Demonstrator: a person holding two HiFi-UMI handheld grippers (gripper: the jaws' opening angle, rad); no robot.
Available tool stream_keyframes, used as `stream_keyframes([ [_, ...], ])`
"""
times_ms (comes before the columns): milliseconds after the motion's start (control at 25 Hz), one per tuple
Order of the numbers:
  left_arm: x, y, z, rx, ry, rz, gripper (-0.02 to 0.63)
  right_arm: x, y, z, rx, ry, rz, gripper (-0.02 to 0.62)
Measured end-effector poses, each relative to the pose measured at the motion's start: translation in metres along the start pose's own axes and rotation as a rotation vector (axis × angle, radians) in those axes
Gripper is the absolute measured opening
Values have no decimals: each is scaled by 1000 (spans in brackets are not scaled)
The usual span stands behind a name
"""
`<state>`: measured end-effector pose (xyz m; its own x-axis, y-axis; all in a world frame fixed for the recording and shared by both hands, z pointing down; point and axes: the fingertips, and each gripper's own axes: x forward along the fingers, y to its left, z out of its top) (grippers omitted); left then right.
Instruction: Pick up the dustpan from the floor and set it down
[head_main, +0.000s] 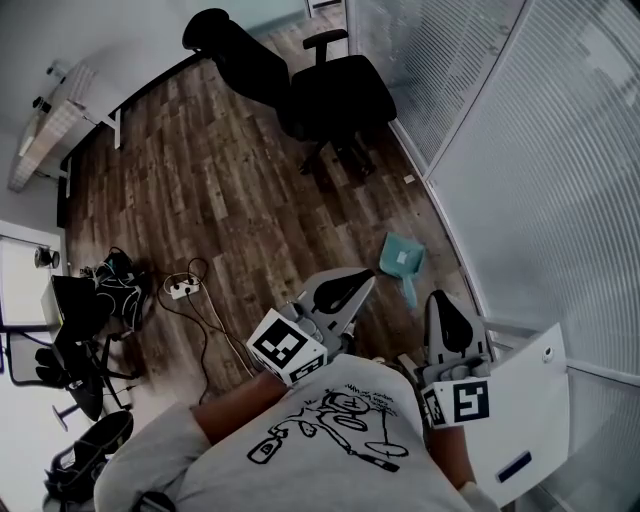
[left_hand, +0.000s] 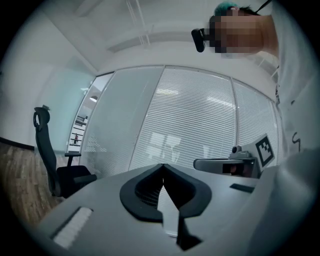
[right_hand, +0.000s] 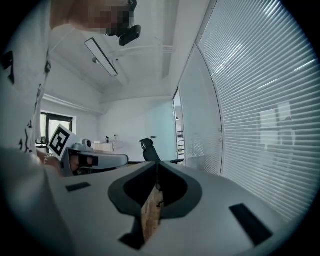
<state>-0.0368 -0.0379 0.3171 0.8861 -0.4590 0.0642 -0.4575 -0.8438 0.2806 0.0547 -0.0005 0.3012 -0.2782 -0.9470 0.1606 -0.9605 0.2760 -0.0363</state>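
As both point level, left gripper (head_main: 362, 284) and right gripper (head_main: 440, 300) are closed.

Cool, even daylight, with heavy fisheye bending in all three views.

Light comes through the slatted blinds (head_main: 560, 180), which wash out pale in the head view. The wood floor (head_main: 200, 200) stays mid-toned, with only a soft, faint shadow under the office chair (head_main: 330, 95). Straight lines bow strongly toward the edges, and both gripper views end in a dark round vignette. The left gripper (left_hand: 163, 166) sits close to its lens, grey and slightly soft against a bright, low-contrast background. The right gripper (right_hand: 157, 163) is equally soft; beside it the blinds carry bright streaks of glare, while the ceiling lamp (right_hand: 101, 56) reads grey rather than glowing.
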Motion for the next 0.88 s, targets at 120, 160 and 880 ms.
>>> stream_keyframes([
  [120,-3,17,3,6,1,-5,2,15,7,3,-2,-2,-4,12],
  [160,-4,20,4,8,3,-4,2,18,8,4,-1,-4,-5,12],
  [880,35,4,4,-10,-12,4,2,5,-34,14,-64,-2,-5,12],
])
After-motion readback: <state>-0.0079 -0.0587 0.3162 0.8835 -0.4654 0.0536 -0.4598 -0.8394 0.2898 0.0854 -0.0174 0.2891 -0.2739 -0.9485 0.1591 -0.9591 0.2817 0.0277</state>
